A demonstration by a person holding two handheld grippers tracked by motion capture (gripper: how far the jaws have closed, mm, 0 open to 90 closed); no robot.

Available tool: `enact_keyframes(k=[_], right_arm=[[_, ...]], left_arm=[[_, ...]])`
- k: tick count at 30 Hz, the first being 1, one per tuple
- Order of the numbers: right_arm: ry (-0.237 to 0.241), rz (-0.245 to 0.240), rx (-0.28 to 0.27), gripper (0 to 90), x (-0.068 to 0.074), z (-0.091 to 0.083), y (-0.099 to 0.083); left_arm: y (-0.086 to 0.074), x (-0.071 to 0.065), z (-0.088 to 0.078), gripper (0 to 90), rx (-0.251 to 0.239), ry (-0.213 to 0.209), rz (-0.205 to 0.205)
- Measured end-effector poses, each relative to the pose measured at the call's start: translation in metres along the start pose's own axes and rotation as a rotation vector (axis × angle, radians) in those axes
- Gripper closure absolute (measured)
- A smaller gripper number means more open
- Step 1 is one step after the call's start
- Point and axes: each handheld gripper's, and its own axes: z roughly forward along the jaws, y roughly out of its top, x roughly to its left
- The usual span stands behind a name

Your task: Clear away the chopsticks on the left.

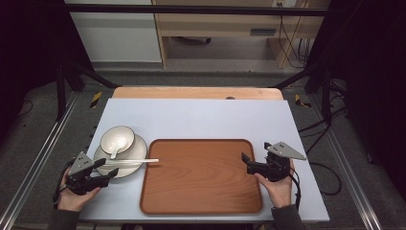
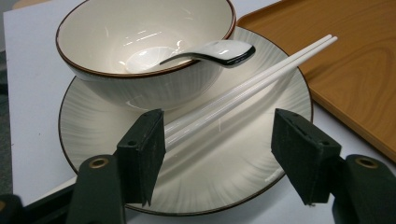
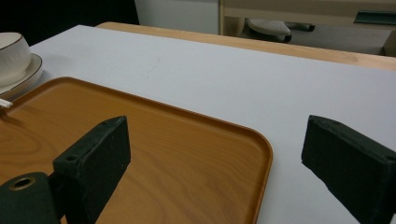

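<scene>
A pale tabletop is seen from above, with a wooden tray laid near its front edge. To the left of the tray, a white plate is set on the tabletop, and a bowl with a dark rim is carried on the plate's far side. A white spoon is rested in the bowl, its handle laid over the rim. A pair of white chopsticks is laid across the plate's near side, with the tips reaching out over the tray's left edge.

The left hand-held gripper is held at the plate's near-left edge, gripped by the person's left hand. Its jaws are spread wide, and nothing is held between them. In the left gripper view, the chopsticks are seen running between the two black jaws, with the near ends passing just beside one of them; whether that jaw is touched cannot be told.

Over on the other side, the right hand-held gripper is held at the tray's right edge by the right hand. It too is spread wide and empty. In the right gripper view, one jaw is seen over the tray and the other over the bare tabletop, so the tray's rim is straddled.
</scene>
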Motion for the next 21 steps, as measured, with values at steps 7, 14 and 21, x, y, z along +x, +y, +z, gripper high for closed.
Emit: enact_keyframes(k=[7,14,21], right_arm=[[0.002,0.002,0.001,8.3,-0.0002,0.0009,-0.0006],[0.007,0.003,0.007,8.4,-0.0004,0.0018,-0.0009],[0.007,0.003,0.010,8.4,-0.0004,0.0019,-0.0012]], left_arm=[[-0.0007,0.0039,0.0058,38.4,0.004,0.005,0.028],[-0.0014,0.0053,0.0081,41.9,0.014,0.005,0.027],[-0.0018,0.0043,0.0092,52.1,0.037,-0.006,0.024]])
